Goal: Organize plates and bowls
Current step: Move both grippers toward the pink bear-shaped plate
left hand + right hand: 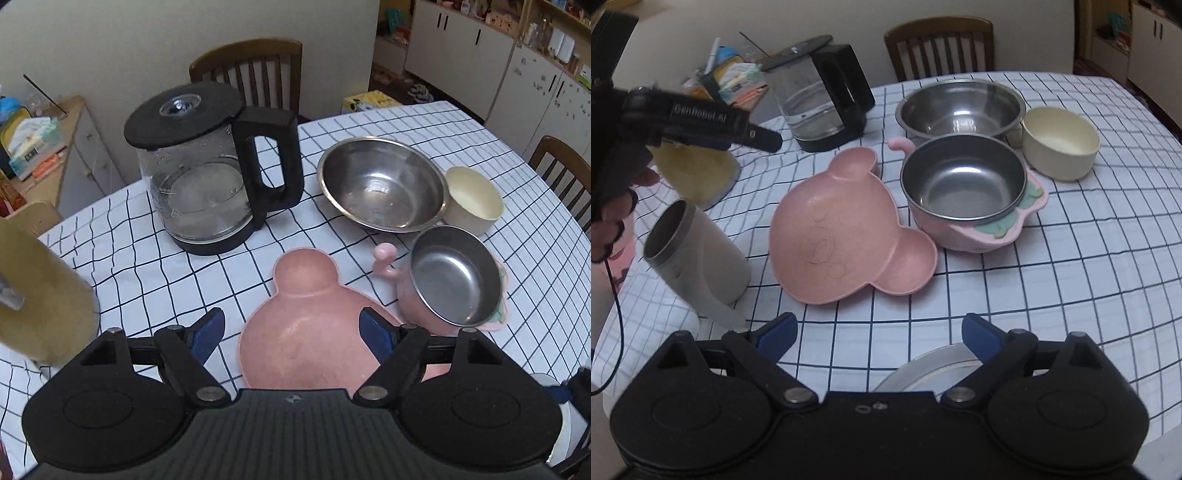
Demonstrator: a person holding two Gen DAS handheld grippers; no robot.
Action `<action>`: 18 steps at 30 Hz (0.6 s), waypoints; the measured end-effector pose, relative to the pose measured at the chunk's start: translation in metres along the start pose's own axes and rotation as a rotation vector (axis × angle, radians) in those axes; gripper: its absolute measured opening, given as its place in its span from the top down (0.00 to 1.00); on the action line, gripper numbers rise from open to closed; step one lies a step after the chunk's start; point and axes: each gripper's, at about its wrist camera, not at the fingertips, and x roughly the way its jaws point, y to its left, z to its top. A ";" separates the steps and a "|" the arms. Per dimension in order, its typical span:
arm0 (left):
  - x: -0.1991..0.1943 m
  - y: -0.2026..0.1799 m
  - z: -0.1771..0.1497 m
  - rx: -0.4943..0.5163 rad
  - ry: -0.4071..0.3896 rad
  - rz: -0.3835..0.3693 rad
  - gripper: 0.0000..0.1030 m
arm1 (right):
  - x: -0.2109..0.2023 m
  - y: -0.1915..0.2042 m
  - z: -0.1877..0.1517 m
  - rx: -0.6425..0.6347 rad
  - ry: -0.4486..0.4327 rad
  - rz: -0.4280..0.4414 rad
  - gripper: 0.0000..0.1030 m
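2 wooden chairs (pixel 246 66) at checked tablecloth (pixel 147 266) (white cupboards (pixel 458 40) behind), left gripper (pixel 291 332) and right gripper (pixel 879 332) spread, empty.

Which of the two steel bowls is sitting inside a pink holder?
The smaller steel bowl, nearer the cameras; the larger steel bowl behind it rests directly on the tablecloth.
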 end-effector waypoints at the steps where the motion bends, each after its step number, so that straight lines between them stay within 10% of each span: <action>1: 0.007 0.004 0.004 0.003 0.021 -0.012 0.23 | 0.006 0.002 0.001 0.016 0.010 -0.007 0.09; 18: 0.117 0.024 0.023 0.089 0.295 -0.056 0.30 | 0.088 0.009 0.025 0.252 0.162 -0.010 0.43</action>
